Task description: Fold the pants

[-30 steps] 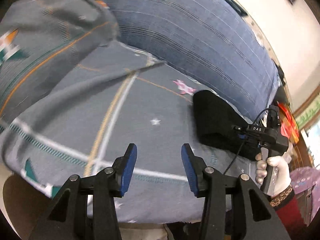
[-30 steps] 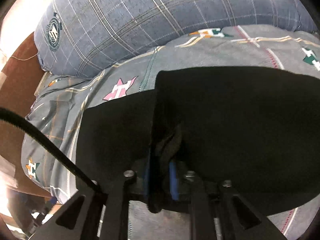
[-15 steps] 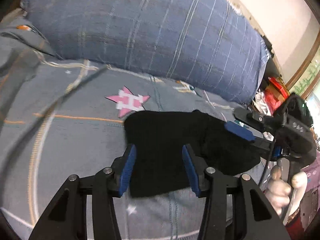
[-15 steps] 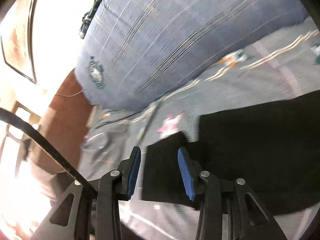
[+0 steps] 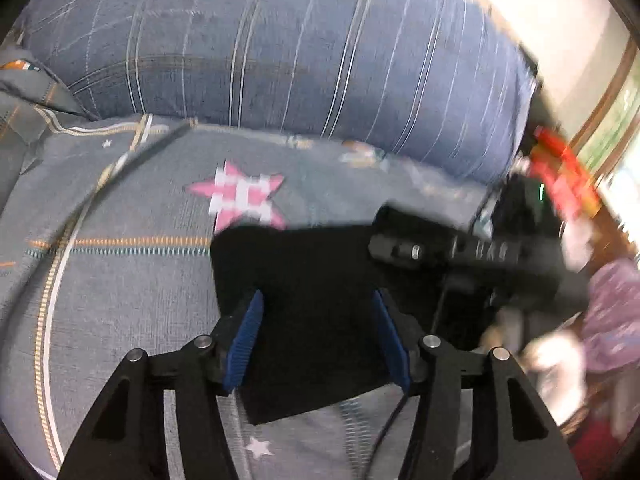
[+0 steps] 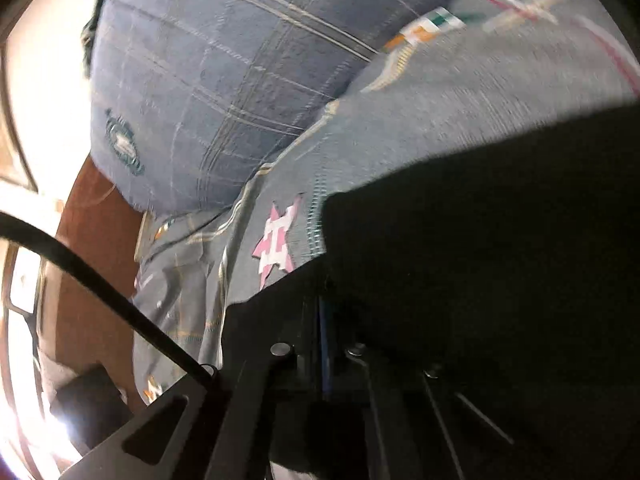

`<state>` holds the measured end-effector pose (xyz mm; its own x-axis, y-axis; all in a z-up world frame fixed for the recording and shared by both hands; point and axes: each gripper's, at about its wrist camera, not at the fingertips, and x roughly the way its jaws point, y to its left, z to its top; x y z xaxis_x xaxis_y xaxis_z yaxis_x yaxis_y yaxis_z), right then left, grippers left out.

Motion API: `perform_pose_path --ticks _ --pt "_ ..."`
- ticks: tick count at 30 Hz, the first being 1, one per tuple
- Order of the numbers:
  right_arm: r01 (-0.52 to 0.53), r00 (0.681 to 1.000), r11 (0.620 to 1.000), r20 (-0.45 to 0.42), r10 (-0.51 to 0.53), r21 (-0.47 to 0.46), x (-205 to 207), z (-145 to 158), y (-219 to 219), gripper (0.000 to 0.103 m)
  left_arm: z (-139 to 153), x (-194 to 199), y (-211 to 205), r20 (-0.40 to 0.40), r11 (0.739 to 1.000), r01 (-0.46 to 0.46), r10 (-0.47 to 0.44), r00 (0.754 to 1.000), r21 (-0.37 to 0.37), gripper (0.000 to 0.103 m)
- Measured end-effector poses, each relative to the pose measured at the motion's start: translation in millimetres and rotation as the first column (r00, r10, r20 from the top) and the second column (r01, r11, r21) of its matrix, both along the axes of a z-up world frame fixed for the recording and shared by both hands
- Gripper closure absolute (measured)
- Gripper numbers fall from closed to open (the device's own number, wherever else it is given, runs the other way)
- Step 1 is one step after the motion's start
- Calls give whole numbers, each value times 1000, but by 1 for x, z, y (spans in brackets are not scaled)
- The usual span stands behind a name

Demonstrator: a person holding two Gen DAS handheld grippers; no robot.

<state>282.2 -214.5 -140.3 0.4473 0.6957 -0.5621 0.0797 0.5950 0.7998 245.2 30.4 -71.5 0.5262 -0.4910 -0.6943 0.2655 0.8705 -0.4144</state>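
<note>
Black folded pants (image 5: 312,280) lie on the bed (image 5: 120,300), long axis running rightward. Left tongs (image 5: 316,332), open, straddle the near-left end. Right tongs (image 6: 324,332): closure unclear, buried in cloth.

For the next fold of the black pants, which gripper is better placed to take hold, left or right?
Probably the left. The left gripper is open, its blue fingers straddling the near end of the black pants on the bedspread. The right gripper looks buried in dark cloth; its state is unreadable.
</note>
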Motion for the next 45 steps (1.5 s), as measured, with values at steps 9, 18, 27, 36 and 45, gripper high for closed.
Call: perform_pose_path --ticks 9,18,27,36,45 --pt "-26 992 993 116 40 -119 -56 27 11 62 -39 23 0 -88 995 -84 89 992 62 31" --pt "-5 981 974 186 49 -229 -68 13 18 73 -12 9 -8 -69 993 -88 94 993 76 30" --pt "146 960 969 265 -91 -198 -119 52 -36 65 39 -10 -62 -5 988 57 -57 998 142 30" --pt "458 888 888 69 -455 -35 -186 22 -216 43 66 1 -214 -11 885 390 -401 916 254 30" --pt "464 881 877 -165 -443 124 -172 -26 -233 43 23 39 -369 -122 757 575 -568 814 310 30"
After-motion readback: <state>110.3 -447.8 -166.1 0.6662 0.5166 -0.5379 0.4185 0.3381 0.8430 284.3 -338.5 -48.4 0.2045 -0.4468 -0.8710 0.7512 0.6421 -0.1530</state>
